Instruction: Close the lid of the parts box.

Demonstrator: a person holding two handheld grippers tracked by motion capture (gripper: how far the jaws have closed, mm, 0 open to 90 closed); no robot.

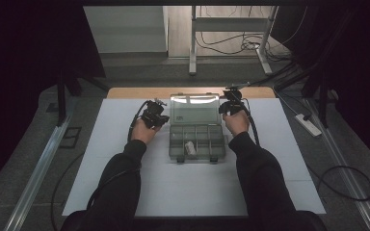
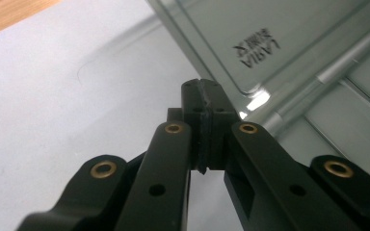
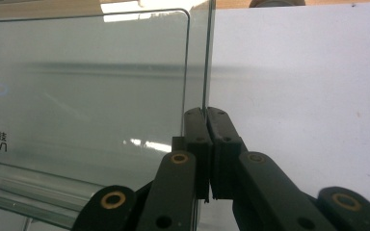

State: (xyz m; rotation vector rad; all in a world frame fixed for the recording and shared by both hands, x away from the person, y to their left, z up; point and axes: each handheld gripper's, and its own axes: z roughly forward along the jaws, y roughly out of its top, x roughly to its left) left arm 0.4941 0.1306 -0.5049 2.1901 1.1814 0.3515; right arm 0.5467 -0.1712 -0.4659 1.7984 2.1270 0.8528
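Left of centre in the high view, the left tongs (image 1: pixel 160 117) sit clenched on nothing, beside the clear compartment box (image 1: pixel 196 139) at mid-frame on the white tabletop (image 1: pixel 125 144). Right of it, the right tongs (image 1: pixel 229 105) pinch the raised lid (image 1: pixel 194 109) by its edge.

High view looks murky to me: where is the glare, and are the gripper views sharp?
High view: dark surround, with bright glare on the open lid of the compartment box. Left gripper view: a glare spot on the lid edge by the jaws, near arms soft. Right gripper view: the clear lid mirrors a light at its top; the print is readable.
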